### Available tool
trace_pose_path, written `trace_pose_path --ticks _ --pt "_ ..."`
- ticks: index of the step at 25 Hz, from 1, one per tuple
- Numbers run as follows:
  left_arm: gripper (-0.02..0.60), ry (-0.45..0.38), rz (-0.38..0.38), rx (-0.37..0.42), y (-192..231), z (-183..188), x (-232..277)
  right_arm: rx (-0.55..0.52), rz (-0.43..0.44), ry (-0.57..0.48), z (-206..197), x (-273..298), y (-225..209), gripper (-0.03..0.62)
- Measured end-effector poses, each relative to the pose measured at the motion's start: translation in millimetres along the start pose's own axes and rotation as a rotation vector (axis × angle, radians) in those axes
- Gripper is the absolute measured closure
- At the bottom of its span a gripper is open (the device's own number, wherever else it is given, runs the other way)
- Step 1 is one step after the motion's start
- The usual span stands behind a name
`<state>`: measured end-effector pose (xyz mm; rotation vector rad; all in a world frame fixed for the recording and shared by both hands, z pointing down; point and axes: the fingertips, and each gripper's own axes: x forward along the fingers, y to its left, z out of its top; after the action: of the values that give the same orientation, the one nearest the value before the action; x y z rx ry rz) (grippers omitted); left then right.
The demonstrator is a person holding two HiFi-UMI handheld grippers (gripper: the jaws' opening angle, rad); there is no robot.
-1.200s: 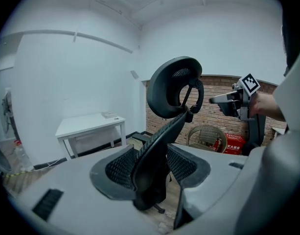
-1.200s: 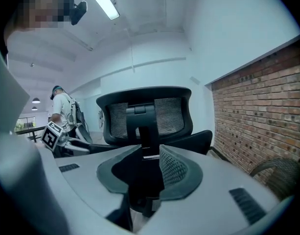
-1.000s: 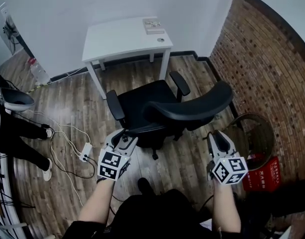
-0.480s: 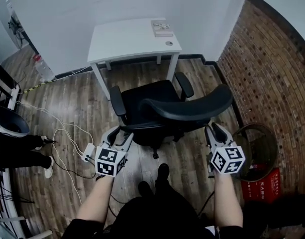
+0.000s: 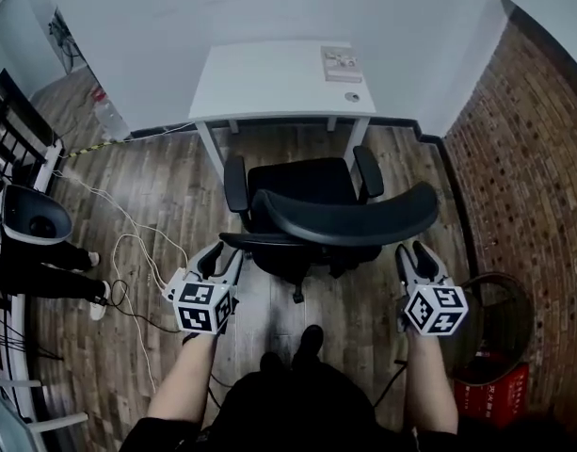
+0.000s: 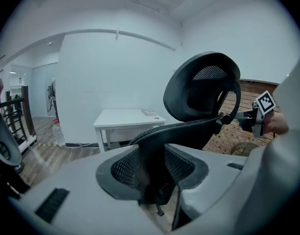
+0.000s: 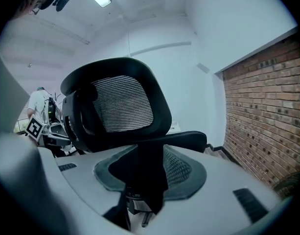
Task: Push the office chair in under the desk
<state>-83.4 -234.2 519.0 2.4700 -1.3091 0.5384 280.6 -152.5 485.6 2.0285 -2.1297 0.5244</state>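
The black office chair [image 5: 302, 188] faces the white desk [image 5: 269, 81], its armrests near the desk's front edge. Its curved backrest [image 5: 349, 222] is toward me. My left gripper [image 5: 221, 258] is at the backrest's lower left end; its jaws are closing, fingers still apart. My right gripper [image 5: 415, 255] is just behind the backrest's right end, its jaws opening. In the left gripper view a dark edge of the chair back [image 6: 201, 84] runs into the gap between the jaws; in the right gripper view the mesh back [image 7: 118, 104] does the same. Whether the pads touch it, I cannot tell.
White cables [image 5: 128, 245] trail over the wooden floor at the left, near a person's legs [image 5: 43, 264] and a dark round seat [image 5: 29, 212]. A brick wall [image 5: 542, 158], a wicker basket [image 5: 500, 299] and a red crate [image 5: 490, 395] stand at the right. A booklet [image 5: 340, 61] lies on the desk.
The chair has turned from angled right to square with the desk and has moved closer to it. Both grippers have followed behind the backrest; the right jaws look wider.
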Motion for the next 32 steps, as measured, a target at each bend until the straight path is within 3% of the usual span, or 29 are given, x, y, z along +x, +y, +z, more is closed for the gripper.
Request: trace_pose_path --ticks 9,16,25,28,32 --pt "0.412 -0.020 0.051 -0.022 4 21 31 -0.012 0.101 0.001 21 57 -2 0.450" --pt "0.411 -0.017 0.107 -0.041 18 29 44 -0.030 0.110 0.008 31 85 -1 0.459" --pt "0.412 0.019 0.027 -0.028 28 32 79 0.002 0.075 0.008 52 141 -14 0.462" --pt "0.412 0.013 0.024 -0.044 36 39 94 0.010 0.077 0.005 58 155 -12 0.531" --pt "0.416 0.012 0.041 -0.045 49 51 112 0.011 0.080 0.003 67 174 -10 0.548"
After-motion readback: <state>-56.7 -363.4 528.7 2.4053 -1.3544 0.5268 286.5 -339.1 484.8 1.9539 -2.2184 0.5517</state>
